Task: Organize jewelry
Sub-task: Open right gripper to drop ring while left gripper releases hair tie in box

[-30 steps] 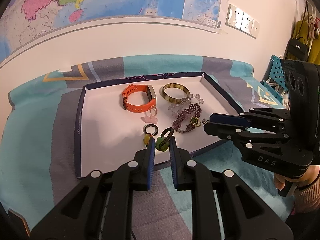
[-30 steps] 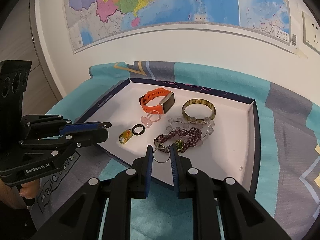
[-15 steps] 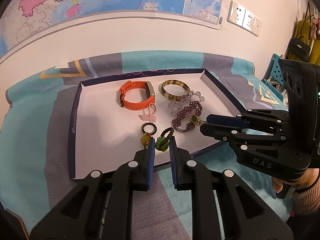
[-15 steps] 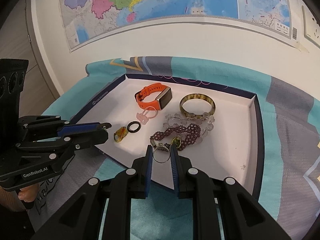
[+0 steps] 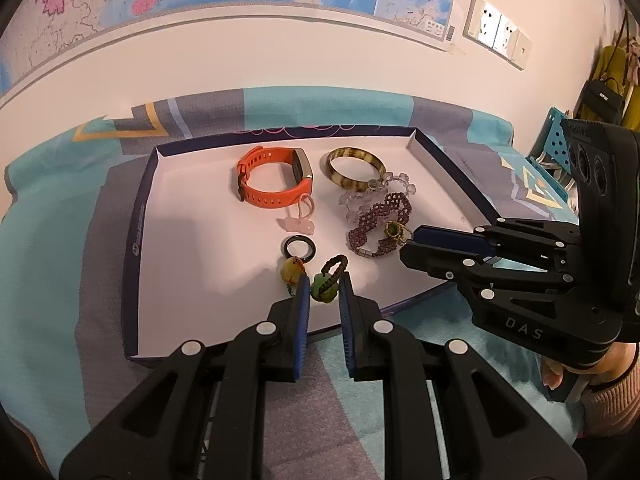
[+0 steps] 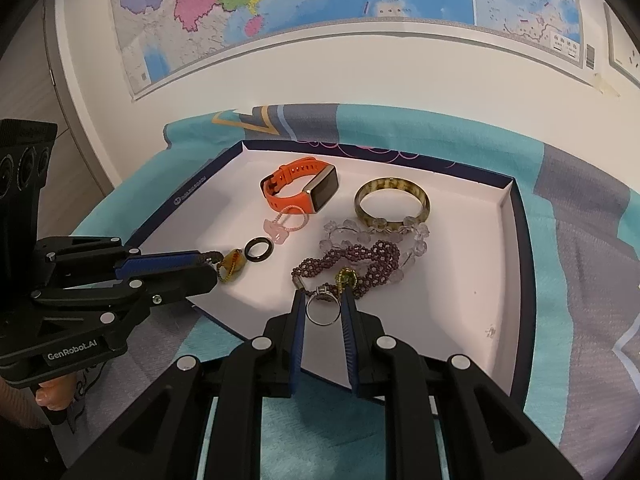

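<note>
A wall map [image 6: 320, 8] is hanging above a table covered by a teal and grey patterned cloth [image 5: 60, 264]. Wall sockets [image 5: 496, 32] are sitting to the right of the map. A black bag [image 5: 602, 96] is hanging at the far right, beside a blue perforated panel [image 5: 554, 148].

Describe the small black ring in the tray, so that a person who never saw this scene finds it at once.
Look in the shallow white tray with the dark rim, lying on the teal and grey cloth. Go to the orange watch at the back and come toward the near edge, past the pale pink charm. The black ring lies just beyond it: plain, smooth, dark, without stone or beads.
</note>
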Demonstrator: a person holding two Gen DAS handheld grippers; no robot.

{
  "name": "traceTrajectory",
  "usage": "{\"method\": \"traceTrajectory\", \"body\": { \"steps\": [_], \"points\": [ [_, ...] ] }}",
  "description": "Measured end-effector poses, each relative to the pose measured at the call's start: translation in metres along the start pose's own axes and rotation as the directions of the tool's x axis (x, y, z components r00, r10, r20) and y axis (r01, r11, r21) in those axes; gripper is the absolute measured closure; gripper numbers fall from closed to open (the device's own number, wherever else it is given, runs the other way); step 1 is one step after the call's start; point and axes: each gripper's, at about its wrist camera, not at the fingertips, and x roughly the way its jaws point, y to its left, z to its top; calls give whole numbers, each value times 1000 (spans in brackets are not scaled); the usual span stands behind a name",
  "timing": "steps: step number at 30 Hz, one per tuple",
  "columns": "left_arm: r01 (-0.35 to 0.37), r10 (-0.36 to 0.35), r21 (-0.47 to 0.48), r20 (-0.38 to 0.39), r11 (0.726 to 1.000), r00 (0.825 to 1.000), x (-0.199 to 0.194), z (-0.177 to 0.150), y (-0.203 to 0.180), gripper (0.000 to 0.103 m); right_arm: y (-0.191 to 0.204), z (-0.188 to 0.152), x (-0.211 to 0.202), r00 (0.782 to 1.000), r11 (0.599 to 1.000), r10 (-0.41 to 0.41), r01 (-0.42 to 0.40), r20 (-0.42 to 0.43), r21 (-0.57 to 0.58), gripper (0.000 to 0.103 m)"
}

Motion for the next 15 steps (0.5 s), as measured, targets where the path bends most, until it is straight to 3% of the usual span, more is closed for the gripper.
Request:
{"method": "traceTrajectory", "body": {
  "steps": [11,13,15],
  "points": [
    [1,-1,-6,-3,1000,1000,2,-1,0,86,-2,1,2,1000,1000,-3,3,-5,11,86],
    [-5,5,-11,2,1000,1000,1,-1,1,72,-3,1,2,1000,1000,-1,1,-3,15,86],
    [-5,5,-14,9,1000,1000,-1,-2,2,67,-3,0,1,1000,1000,1,-1,0,21,85]
  ]
}}
